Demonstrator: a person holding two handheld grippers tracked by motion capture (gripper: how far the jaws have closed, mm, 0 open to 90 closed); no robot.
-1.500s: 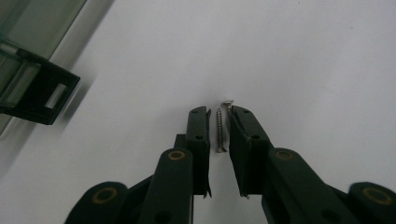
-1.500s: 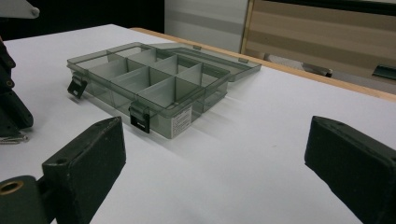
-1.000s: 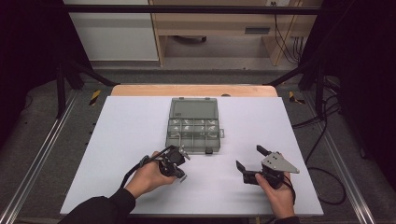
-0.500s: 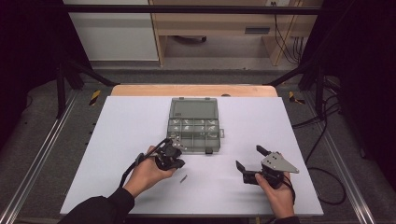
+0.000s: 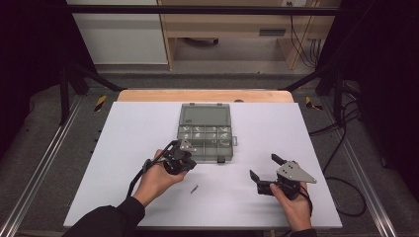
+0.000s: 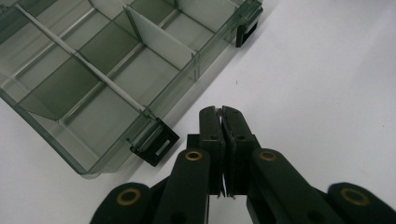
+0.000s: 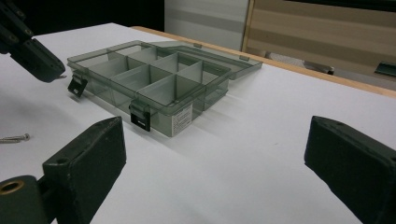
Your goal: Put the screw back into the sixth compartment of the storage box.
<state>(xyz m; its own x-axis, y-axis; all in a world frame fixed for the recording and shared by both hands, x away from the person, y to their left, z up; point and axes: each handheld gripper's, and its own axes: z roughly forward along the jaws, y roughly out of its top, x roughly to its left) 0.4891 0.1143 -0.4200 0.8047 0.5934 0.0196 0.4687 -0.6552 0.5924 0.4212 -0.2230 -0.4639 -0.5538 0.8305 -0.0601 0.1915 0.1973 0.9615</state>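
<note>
Grey see-through plastic organiser box (image 5: 205, 114) lies open mid-table in the high view. The left gripper (image 5: 191, 157) has crept up from 6 o'clock to the box's front wall, leaving a small silver loose screw (image 5: 194, 188) on the white table (image 5: 123, 148) at its 5 o'clock. The right gripper (image 5: 266, 168) waits at 4 o'clock, jaws apart.

In the left gripper view, the left gripper (image 6: 222, 112) is clamped, apparently on a thin metal sliver (image 6: 220, 108), with the box (image 6: 196, 65) at 10 o'clock. A drop into a compartment looks near.

In the right gripper view, the right gripper (image 7: 215, 158) gapes empty; the box (image 7: 182, 116) is at 11 o'clock.
</note>
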